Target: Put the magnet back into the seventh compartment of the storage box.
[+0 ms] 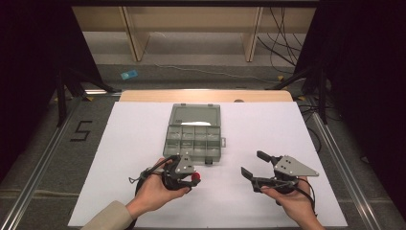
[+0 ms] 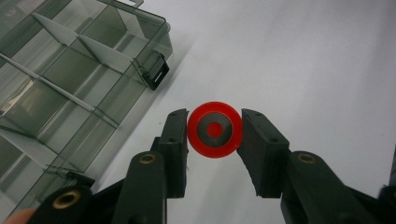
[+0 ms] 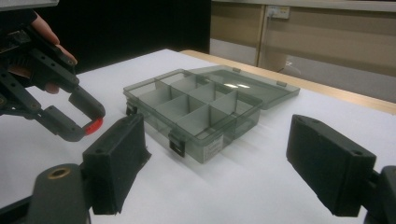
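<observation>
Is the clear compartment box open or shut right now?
Open: the compartment box has its lid laid flat behind it, dividers exposed.

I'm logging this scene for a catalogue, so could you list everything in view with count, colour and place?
compartment box: one, clear grey, lid open and lying flat behind it, on the white sheet ahead of the left hand
disc: one, red with a grey centre, pinched between the left tongs beside the box's near corner
sheet: one, white, covering the table
table: one, light wood, its far edge showing beyond the sheet
small flat thing: one, blue, on the floor beyond the table
number 5: one, black, marked on the floor left of the table
left tongs: black, closed on the disc
right tongs: black, open, nothing between them, right of the box
</observation>
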